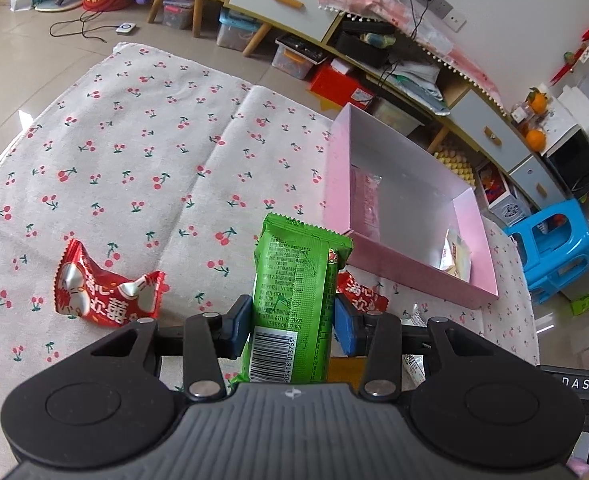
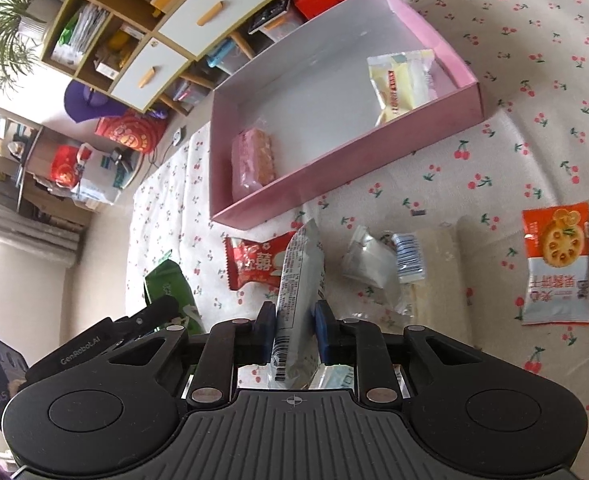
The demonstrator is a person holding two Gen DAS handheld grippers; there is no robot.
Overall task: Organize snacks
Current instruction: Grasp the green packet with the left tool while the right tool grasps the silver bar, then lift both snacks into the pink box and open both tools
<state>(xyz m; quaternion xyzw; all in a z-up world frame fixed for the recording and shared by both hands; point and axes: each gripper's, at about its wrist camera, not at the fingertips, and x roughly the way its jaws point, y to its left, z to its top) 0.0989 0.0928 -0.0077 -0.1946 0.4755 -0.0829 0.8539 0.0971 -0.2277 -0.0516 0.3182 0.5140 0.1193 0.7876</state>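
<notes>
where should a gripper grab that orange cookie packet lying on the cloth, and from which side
The orange packet lies flat on the cloth, clear of other snacks. Probably best to come from above and pinch across its narrow width near the middle, or catch a crimped end seam, since a flat pouch gives little height to grip.

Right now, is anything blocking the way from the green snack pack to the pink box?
Nothing visible does. The left gripper holds the green snack pack just short of the pink box, whose near wall is low and whose middle floor is bare.
</notes>
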